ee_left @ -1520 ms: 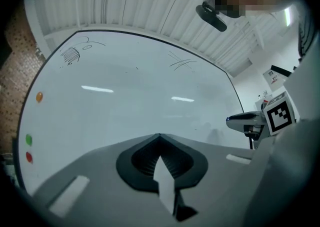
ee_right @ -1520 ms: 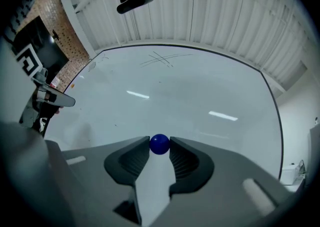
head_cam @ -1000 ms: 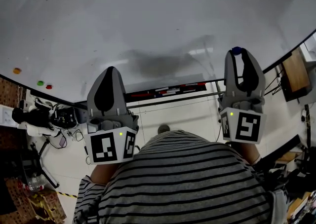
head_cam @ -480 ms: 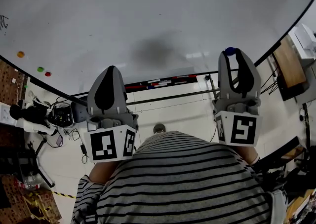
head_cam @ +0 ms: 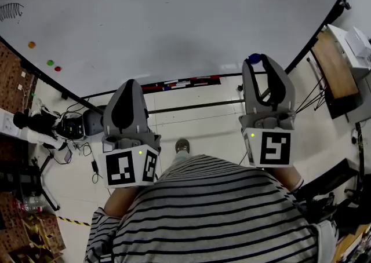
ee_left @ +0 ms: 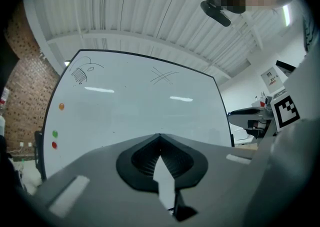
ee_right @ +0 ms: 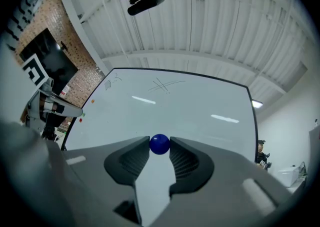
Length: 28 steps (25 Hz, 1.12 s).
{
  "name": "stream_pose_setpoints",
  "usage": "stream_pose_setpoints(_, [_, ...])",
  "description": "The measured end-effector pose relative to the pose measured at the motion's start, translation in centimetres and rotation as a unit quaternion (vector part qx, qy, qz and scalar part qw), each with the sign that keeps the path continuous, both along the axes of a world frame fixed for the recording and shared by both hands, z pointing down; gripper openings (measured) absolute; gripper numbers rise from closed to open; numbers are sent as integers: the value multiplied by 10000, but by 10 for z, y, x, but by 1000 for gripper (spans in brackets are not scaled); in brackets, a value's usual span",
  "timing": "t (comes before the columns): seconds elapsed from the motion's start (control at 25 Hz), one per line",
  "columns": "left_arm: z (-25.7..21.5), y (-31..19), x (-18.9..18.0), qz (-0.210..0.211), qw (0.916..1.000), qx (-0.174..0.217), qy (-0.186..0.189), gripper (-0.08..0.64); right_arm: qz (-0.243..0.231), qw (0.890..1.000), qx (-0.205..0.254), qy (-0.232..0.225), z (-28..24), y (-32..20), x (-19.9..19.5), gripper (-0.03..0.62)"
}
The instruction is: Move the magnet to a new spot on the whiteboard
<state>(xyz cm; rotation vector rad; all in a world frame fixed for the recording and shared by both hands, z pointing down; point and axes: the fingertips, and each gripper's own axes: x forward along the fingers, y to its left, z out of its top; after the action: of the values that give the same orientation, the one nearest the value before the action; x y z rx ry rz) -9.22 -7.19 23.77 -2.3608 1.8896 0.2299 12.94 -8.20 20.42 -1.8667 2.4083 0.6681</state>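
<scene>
A round blue magnet [ee_right: 160, 144] sits pinched between the tips of my right gripper [ee_right: 160, 146], and it shows as a blue dot [head_cam: 254, 58] at that gripper's tip [head_cam: 255, 61] in the head view. The magnet is off the whiteboard [head_cam: 174, 18], held a little way in front of it. My left gripper [head_cam: 128, 85] hangs beside the right one with its jaws pressed together and nothing in them; in the left gripper view [ee_left: 160, 138] it faces the board [ee_left: 135, 106].
An orange magnet [head_cam: 31, 44], a green magnet [head_cam: 50, 62] and a red magnet [head_cam: 57, 69] stick near the board's left edge. Marker doodles [head_cam: 11, 8] sit at its corner. A tray of markers [head_cam: 181, 84] runs under the board. A wooden desk [head_cam: 333, 62] stands right.
Both grippers have drawn back from the board, the right one shifting left with the blue magnet still in it. More of the board's left side and the floor now shows.
</scene>
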Motion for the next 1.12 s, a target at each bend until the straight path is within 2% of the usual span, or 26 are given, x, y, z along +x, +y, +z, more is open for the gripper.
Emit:
stream_pose_setpoints(0.2, [-7,3,-8,-141,9998,104,-19,15,-176,9998,50,51,-3,-10,-11,124])
stream_pose_setpoints(0.56, [-17,-54,-43,-236,9995,208,-4,15,-291,9992,176,214,-16,-83,-53,124])
stream_pose_setpoints(0.88, [-18,-116,-85,-222,9996,134,72,15,-35,9993,155,331,-21,-162,-84,126])
stream_pose_setpoints(1.12, [-19,-140,-99,-163,9997,145,148,15,139,9994,108,300,-19,-189,-91,126])
